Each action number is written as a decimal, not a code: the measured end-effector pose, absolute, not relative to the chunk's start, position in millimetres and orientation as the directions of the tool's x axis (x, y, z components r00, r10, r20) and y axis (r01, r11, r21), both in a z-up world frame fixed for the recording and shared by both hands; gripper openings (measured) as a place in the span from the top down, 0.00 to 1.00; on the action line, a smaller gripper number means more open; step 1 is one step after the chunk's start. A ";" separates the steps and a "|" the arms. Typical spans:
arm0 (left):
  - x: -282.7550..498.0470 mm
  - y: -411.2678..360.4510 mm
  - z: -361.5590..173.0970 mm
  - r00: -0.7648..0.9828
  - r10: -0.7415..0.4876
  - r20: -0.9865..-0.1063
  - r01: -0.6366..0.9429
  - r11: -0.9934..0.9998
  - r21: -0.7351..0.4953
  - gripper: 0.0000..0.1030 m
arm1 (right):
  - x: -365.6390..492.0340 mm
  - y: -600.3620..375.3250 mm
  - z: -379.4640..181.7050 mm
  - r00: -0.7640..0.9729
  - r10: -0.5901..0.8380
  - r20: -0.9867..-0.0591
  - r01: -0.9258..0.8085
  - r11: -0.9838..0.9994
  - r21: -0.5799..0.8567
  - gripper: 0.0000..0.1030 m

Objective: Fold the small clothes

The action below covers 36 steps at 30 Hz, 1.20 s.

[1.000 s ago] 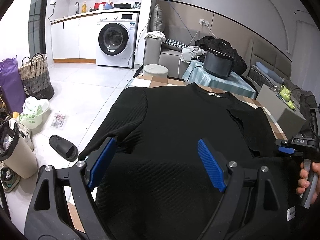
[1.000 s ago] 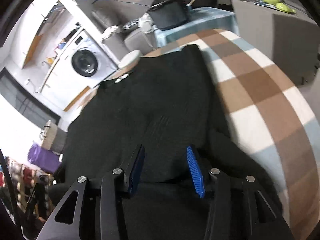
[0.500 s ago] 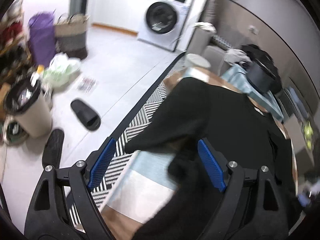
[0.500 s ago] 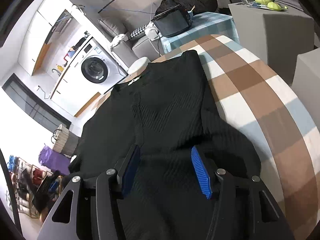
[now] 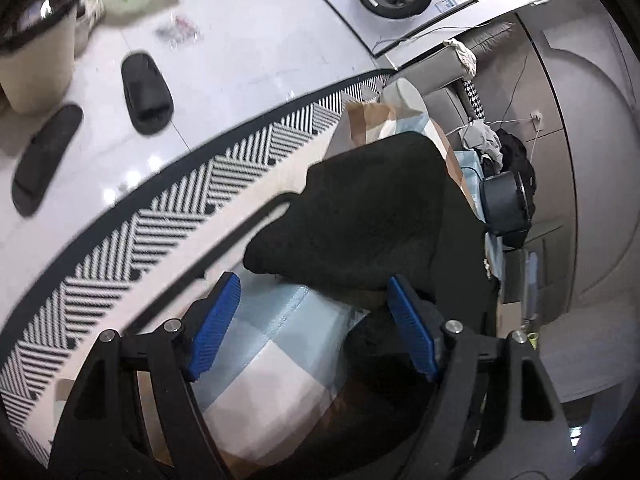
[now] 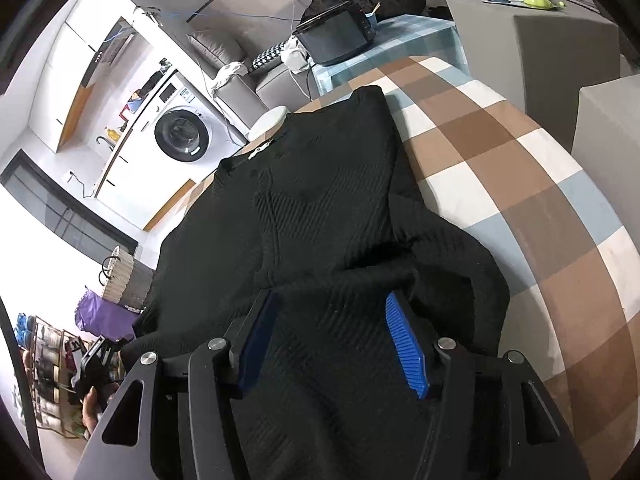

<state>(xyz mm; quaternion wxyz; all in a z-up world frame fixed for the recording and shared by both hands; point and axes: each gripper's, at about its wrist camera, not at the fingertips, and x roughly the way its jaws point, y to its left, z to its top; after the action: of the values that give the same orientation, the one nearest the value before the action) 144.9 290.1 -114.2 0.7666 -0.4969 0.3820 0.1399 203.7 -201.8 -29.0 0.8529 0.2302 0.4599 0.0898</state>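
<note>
Your left gripper (image 5: pixel 312 328) is closing by the black sweater's (image 6: pixel 328 200) sleeve, pinching nothing; your right gripper (image 6: pixel 334 340) is opening over its hem

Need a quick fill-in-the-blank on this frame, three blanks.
1. The sweater is ____ in colour.
2. The sweater lies on a ____ cloth.
3. The pads of the right hand-held gripper are ____.

Missing words: black; checked; blue
</note>
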 end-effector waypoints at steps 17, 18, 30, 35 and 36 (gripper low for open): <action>191.1 311.2 -115.5 0.721 -0.030 -0.692 -0.603 0.465 -0.648 0.95 | 198.7 -222.9 -24.8 0.586 0.317 -0.745 0.127 0.873 0.471 0.43; 192.9 305.4 -100.5 0.724 -0.020 -0.689 -0.599 0.478 -0.643 0.95 | 198.5 -222.9 -24.7 0.587 0.317 -0.745 0.129 0.872 0.473 0.44; 218.9 234.2 17.6 0.805 0.080 -0.588 -0.434 0.755 -0.491 0.95 | 188.0 -236.0 -25.9 0.602 0.353 -0.716 0.123 0.845 0.520 0.43; 268.1 125.4 58.4 0.824 -0.127 -0.552 -0.124 0.910 -0.395 0.95 | 182.2 -241.4 -23.6 0.610 0.352 -0.710 0.131 0.838 0.529 0.43; 275.2 96.6 54.4 0.792 -0.193 -0.580 -0.056 0.922 -0.384 0.95 | 181.7 -242.5 -23.0 0.613 0.348 -0.709 0.135 0.838 0.529 0.44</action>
<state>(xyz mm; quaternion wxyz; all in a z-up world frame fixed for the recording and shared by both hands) 275.2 96.6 54.4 0.9263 -0.1945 0.3208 -0.0370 181.7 -242.5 -23.0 0.8541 0.2777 0.4354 0.0624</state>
